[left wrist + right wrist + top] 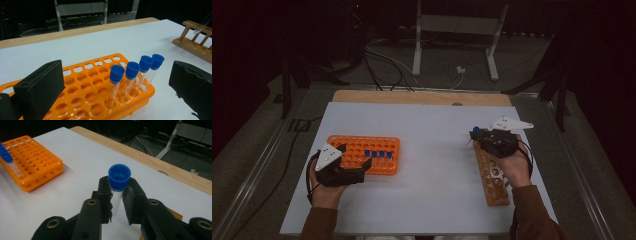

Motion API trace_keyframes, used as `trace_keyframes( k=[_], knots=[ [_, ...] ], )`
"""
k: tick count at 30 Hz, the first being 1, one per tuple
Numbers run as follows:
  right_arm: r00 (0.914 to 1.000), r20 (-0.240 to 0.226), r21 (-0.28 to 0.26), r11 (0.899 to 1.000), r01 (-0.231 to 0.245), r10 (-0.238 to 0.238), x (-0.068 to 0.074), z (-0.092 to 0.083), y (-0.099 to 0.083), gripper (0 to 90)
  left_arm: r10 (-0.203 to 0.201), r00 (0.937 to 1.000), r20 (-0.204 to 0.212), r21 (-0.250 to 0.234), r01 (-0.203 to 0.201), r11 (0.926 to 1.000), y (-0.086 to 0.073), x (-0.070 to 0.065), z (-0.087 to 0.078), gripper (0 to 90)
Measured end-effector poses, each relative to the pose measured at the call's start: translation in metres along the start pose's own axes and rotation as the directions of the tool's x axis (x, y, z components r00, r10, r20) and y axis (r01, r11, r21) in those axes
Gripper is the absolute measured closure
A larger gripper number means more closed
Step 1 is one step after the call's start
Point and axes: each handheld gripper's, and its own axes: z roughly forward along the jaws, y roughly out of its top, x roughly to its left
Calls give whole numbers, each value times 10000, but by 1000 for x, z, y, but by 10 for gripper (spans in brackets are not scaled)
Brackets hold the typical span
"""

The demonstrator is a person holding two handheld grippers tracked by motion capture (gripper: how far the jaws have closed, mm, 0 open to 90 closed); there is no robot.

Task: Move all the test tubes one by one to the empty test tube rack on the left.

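The test tube (117, 195), a clear, thin-walled thing with a blue cap (119, 177), sat at the centre of the right gripper view, pinched just under the cap; in the high view it showed right of centre, above the near end of the wooden rack (493, 175). It looked light and stiff, but smooth enough to slip and brittle enough to crack under a hard squeeze; the best hold was probably where it was taken, high on the barrel below the cap, so the cap's lip could catch on the pads if it slid. The right gripper (117, 202) had its jaws pressed in on the tube from both sides, the tube standing roughly upright between them. The left gripper (354, 160), at the lower left of the high view, stood with its jaws spread wide and nothing between the pads; it hovered at the near edge of the orange rack (100, 85), where four more capped tubes (136, 75) stood in a row at the rack's right end.
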Motion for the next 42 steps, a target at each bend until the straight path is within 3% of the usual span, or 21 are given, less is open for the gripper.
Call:
trace_keyframes(
  k=[8, 22, 32, 36, 42],
  knots=[
    [9997, -226, 7, 10000, 44, -44, 7, 5, 2, 767, 262, 9995, 202, 82, -264, 9996, 6, -8, 7, 7],
    [9972, -709, -22, 9997, 253, -254, 23, 10, 8, 767, 908, 9926, 809, -414, -877, 9953, 19, -27, 21, 7],
    [9933, -1052, 50, 9988, 478, -470, 38, 18, 9, 767, 711, 9882, 1356, -355, -668, 9971, 28, -43, 34, 7],
    [9909, -1232, 11, 9985, 551, -545, 44, 21, 11, 767, 675, 9828, 1722, -521, -593, 9969, 31, -50, 39, 6],
    [9872, -1465, 2, 9980, 635, -627, 52, 24, 15, 767, 816, 9784, 1902, -515, -730, 9960, 36, -59, 47, 6]
  ],
)
